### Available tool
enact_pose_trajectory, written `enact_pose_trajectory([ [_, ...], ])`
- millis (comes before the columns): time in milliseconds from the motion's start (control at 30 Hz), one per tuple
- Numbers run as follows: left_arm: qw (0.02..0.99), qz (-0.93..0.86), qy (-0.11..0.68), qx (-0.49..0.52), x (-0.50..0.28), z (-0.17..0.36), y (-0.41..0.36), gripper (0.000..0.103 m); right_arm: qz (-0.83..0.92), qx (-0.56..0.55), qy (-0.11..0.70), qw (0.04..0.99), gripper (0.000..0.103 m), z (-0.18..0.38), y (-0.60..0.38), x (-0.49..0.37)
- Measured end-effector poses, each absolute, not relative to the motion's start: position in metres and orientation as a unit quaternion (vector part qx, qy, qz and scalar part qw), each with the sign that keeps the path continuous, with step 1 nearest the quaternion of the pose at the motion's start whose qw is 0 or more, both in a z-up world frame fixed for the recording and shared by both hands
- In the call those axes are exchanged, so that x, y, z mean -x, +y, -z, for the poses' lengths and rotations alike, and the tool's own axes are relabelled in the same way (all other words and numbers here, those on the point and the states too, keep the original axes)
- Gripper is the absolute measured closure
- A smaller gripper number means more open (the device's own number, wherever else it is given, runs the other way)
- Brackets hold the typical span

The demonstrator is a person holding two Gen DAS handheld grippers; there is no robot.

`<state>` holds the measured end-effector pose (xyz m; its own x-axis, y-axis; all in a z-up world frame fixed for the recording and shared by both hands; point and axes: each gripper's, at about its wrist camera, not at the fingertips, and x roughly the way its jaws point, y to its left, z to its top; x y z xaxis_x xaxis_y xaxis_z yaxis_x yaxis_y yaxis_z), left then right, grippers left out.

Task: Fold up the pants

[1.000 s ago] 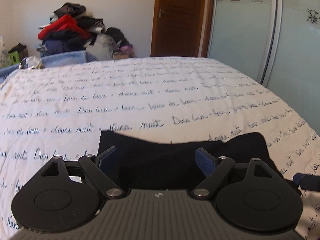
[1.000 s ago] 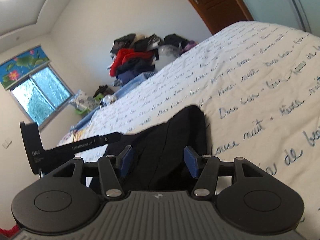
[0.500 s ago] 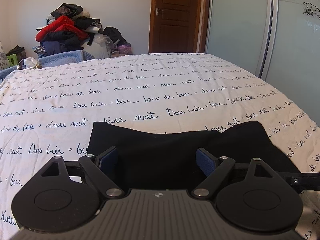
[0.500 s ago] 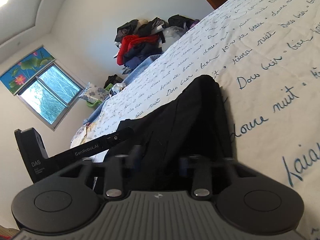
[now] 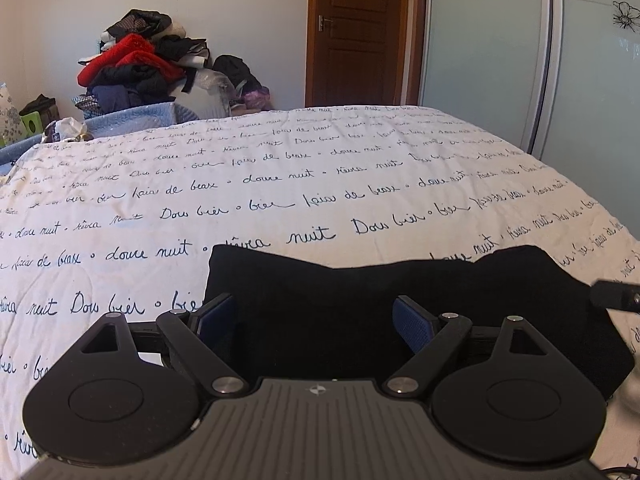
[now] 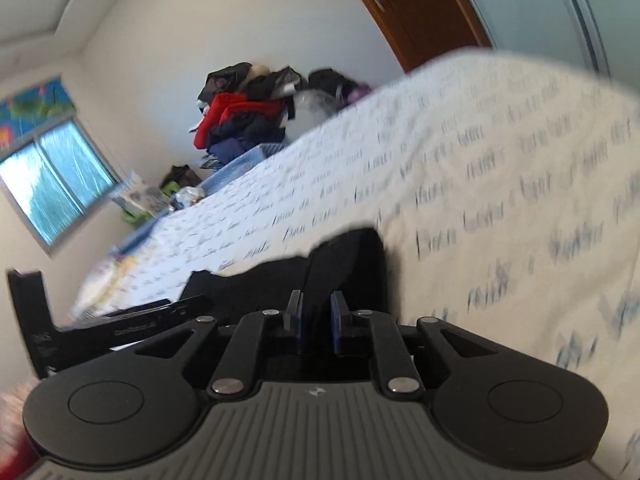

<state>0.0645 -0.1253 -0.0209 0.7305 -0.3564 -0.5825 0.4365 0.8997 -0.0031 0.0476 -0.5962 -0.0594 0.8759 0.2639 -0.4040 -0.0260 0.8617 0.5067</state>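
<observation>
Black folded cotton-like pants [image 5: 360, 304] lie on the near part of a white quilted bedspread printed with dark cursive script [image 5: 320, 184], roughly rectangular, far edge slightly wavy. Left gripper [image 5: 314, 314], black with blue-padded fingers [image 5: 412, 322], sits low over the near half of the pants, jaws wide apart, nothing between them; cloth visible in the gap. Right gripper [image 6: 316, 314] is tilted, view blurred; its blue pads [image 6: 335, 320] are drawn close together with a narrow gap, a raised fold of the black pants [image 6: 344, 264] standing right at them; cannot tell whether cloth is actually pinched. Left gripper's black body [image 6: 100, 328] shows at the left edge of the right wrist view. Heap of red and dark clothes [image 5: 140, 68] beyond the bed; brown wooden door [image 5: 356, 32]; frosted sliding wardrobe panels with flower motifs [image 5: 520, 52]; window [image 6: 52, 184]
</observation>
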Motion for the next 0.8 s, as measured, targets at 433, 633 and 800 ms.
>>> enact_pose_trajectory([
  [433,0.915,0.221,0.329,-0.072,-0.068,0.024,-0.128,0.016,-0.038,-0.141,0.256,0.956,0.089,0.047,-0.581,-0.094],
  [633,0.894,0.277,0.335,-0.108,-0.045,0.035,-0.154,0.015,-0.089,-0.107,0.235,0.962,0.088,0.034,-0.56,-0.071],
  [800,0.895,0.283,0.323,-0.124,-0.036,0.032,-0.152,0.015,-0.111,-0.028,0.325,0.939,0.077,0.066,-0.534,-0.084],
])
